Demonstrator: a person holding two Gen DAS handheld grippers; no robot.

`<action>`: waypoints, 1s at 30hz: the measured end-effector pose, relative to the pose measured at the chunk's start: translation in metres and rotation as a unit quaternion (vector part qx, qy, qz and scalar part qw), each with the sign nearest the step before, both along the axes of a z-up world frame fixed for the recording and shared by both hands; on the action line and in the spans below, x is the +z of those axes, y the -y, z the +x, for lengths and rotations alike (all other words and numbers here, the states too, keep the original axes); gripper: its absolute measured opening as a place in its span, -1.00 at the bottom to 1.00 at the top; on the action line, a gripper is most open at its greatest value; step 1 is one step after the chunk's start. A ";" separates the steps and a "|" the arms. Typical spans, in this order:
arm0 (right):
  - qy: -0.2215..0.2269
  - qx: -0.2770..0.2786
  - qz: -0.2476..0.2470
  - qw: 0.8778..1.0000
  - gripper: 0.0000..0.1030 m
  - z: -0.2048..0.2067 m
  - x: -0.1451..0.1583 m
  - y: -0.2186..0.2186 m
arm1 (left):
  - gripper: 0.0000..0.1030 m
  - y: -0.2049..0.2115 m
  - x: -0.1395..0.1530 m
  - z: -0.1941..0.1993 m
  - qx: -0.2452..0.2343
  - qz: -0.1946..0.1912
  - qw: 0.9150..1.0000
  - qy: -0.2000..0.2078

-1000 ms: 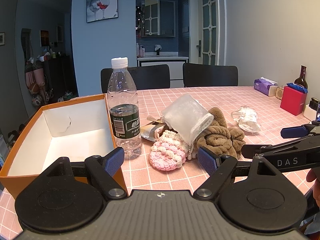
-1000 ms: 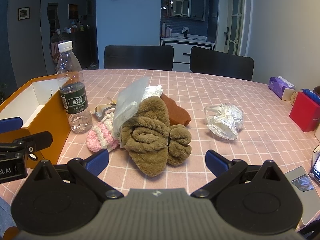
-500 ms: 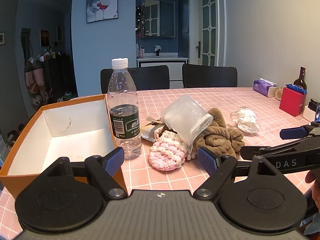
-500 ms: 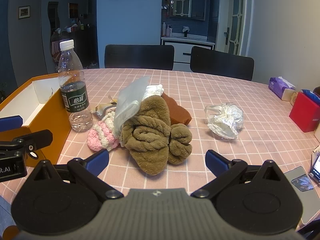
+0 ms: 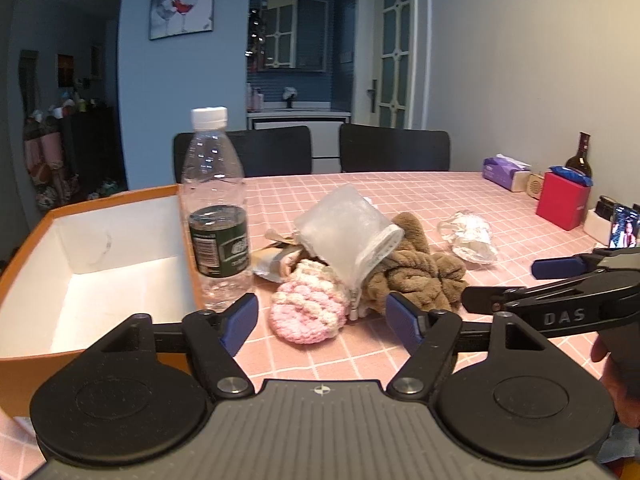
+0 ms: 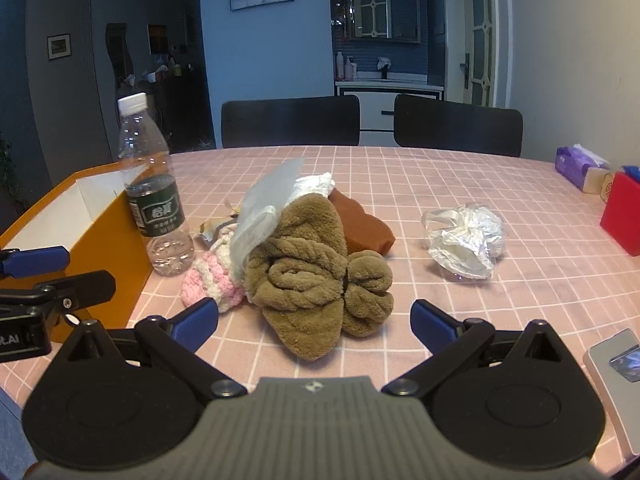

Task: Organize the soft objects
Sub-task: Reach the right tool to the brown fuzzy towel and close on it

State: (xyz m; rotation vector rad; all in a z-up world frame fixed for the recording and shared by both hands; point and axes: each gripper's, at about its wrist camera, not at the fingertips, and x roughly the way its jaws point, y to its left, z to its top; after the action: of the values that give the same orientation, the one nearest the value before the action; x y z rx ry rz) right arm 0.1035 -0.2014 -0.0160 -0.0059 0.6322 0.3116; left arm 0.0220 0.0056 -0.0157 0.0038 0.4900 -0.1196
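A pile of soft things lies mid-table: a pink-and-white crocheted piece (image 5: 308, 308) (image 6: 208, 280), a brown plush towel (image 6: 312, 280) (image 5: 416, 276), a rust-brown cloth (image 6: 364, 228) and a clear zip pouch (image 5: 344, 232) (image 6: 264, 216) leaning on top. An open orange box with a white inside (image 5: 96, 264) (image 6: 104, 236) stands to the left. My left gripper (image 5: 322, 320) is open, just in front of the crocheted piece. My right gripper (image 6: 314, 322) is open, just in front of the brown towel. Both are empty.
A water bottle (image 5: 216, 208) (image 6: 154, 200) stands between box and pile. A foil wrapper (image 5: 272, 260) lies behind it. A crumpled white plastic bag (image 6: 464, 240) lies right. A tissue pack (image 6: 580, 166), red box (image 6: 620, 216) and wine bottle (image 5: 578, 160) stand far right. Two black chairs (image 6: 292, 120) stand behind.
Both grippers have moved slightly closer to the pile. Nothing on the table has moved and both grippers stay open.
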 end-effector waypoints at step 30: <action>-0.049 0.081 -0.059 0.994 0.90 0.109 -0.052 -0.038 | 0.20 0.044 -0.021 0.130 -0.047 -0.003 0.997 -0.067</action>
State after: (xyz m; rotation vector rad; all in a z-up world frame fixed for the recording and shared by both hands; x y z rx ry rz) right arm 0.2123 -0.1633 -0.0677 -0.1559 0.7493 0.4332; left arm 0.1515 -0.0383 -0.0364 0.0127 0.6244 -0.2136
